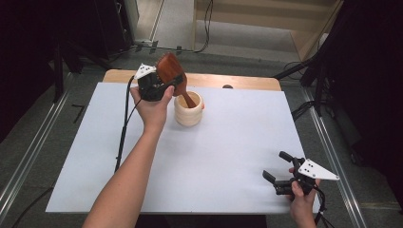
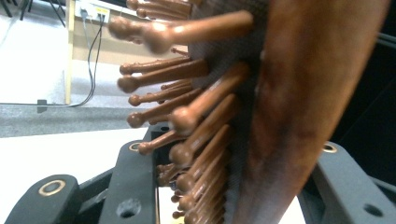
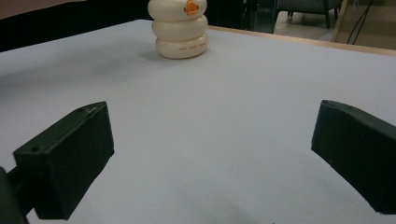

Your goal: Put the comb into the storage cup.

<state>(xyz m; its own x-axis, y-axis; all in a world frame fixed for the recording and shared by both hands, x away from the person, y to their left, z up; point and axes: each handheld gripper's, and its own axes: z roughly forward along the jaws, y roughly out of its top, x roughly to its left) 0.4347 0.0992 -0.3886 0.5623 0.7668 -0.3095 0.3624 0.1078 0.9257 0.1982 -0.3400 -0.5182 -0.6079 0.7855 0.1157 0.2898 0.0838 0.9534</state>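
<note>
A brown wooden hairbrush (image 1: 169, 68) stands tilted at the back of the table, its handle dipping into a cream ribbed cup (image 1: 189, 111). My left gripper (image 1: 167, 86) is shut on the brush head just above the cup's left rim. In the left gripper view the brush (image 2: 285, 107) sits between the two black jaws, its round-tipped bristles pointing left. Near the front right corner my right gripper (image 1: 276, 165) rests low over the sheet, open and holding nothing. The right gripper view has the cup (image 3: 182, 29) far ahead, beyond the gripper (image 3: 212, 154), with an orange mark on its side.
A white sheet (image 1: 214, 156) covers the table, and a strip of wooden tabletop (image 1: 237, 81) shows at the back. Metal rails run along both sides on the floor. Cables lie on the floor behind the table.
</note>
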